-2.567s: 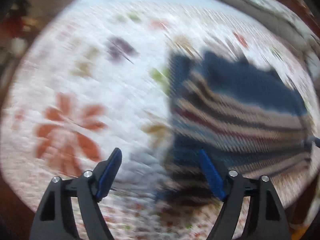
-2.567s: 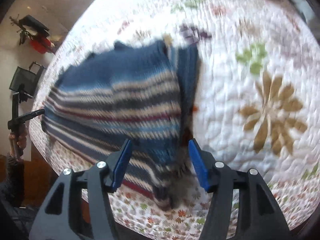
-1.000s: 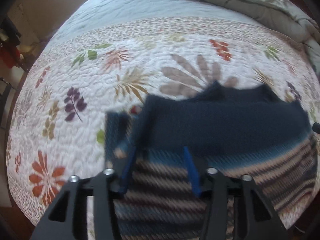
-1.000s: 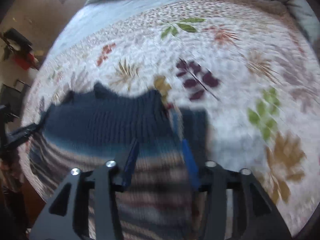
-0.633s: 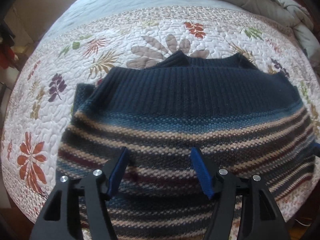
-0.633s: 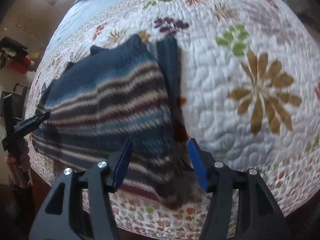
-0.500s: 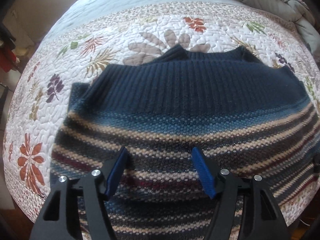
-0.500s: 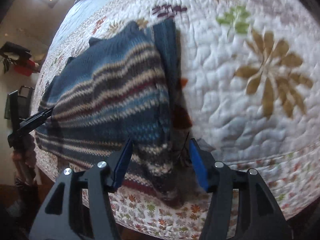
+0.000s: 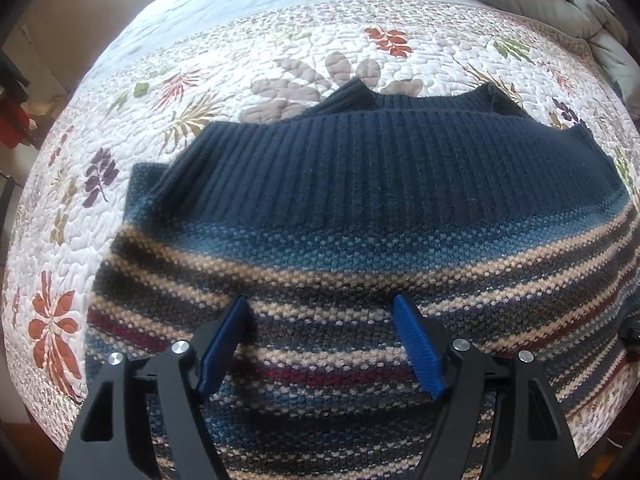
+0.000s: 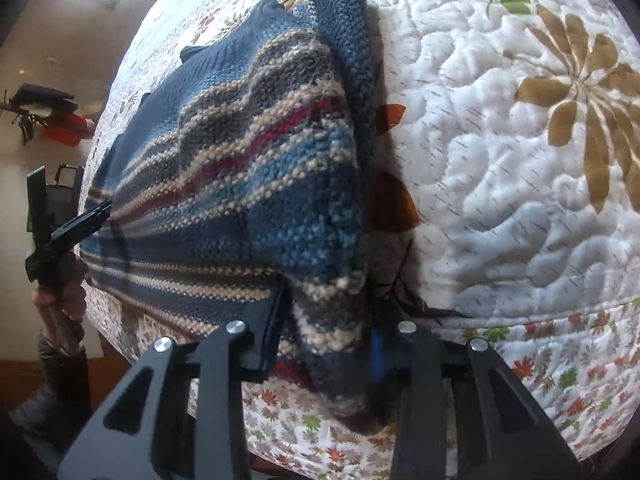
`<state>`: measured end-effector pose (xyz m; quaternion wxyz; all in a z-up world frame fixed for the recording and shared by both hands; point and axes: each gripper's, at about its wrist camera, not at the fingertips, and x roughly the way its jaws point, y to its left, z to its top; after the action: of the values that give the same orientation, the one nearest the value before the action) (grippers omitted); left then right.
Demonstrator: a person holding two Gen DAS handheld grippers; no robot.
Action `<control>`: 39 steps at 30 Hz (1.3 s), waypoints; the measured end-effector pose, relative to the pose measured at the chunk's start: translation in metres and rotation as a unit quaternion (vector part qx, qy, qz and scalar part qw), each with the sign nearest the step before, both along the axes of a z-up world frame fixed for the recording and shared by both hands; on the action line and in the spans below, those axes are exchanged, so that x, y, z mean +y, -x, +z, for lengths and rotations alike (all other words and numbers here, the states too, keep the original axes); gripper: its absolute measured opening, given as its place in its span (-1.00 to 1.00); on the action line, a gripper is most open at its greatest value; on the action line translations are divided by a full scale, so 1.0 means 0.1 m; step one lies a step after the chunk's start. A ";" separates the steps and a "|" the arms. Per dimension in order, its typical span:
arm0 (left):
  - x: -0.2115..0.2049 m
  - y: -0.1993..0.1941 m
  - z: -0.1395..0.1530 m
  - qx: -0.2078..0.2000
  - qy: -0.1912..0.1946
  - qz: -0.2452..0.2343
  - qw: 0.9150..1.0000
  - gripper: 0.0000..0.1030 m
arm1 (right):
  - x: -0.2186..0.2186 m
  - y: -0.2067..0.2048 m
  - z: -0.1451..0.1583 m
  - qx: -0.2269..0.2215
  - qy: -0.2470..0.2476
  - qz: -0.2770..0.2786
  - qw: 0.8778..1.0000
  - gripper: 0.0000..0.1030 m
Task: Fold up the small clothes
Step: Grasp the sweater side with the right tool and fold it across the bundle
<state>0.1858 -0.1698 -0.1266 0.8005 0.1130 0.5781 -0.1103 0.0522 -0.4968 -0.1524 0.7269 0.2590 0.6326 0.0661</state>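
Sweater: a striped knit sweater (image 9: 360, 248) lay on the bed's floral quilt (image 9: 240, 64), near the quilt's front edge, navy ribbed band toward the far side.
Fold so far: it looked folded at least once; a lower layer and a sleeve end (image 9: 146, 184) showed past the top layer's left edge, and the collar (image 9: 436, 98) peeked out behind the navy band.
Left claw: the left claw (image 9: 322, 344) stood wide above the striped part, and its jaws had just been opening. Nothing was pinched between the blue pads (image 9: 416, 350); the knit lay flat beneath them.
Right claw: the right claw (image 10: 326, 340) was narrow, and its jaws had just been closing. A bunched corner of the sweater (image 10: 336, 312) sat between them, apparently gripped, with the knit rucked into waves above it.
Other view of the left claw: from the right wrist it appeared at the sweater's far edge (image 10: 80, 220), carried by a hand (image 10: 60, 300).
Left to do: judging by the shape, a wide rectangle remained, so one more fold, probably carrying the gripped right corner across, and then smoothing.
Risk: the thick knit might drag the lower layer along.
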 end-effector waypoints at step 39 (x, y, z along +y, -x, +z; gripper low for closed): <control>1.43 0.07 0.46 0.005 0.084 0.082 0.993 0.56 | 2.99 -0.67 0.66 -0.102 0.020 0.281 0.954 -0.46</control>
<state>0.1785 -0.0265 -0.0802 0.8105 -0.0025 0.5783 -0.0931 0.1191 -0.1982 -0.0864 0.7446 0.0478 0.6035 0.2812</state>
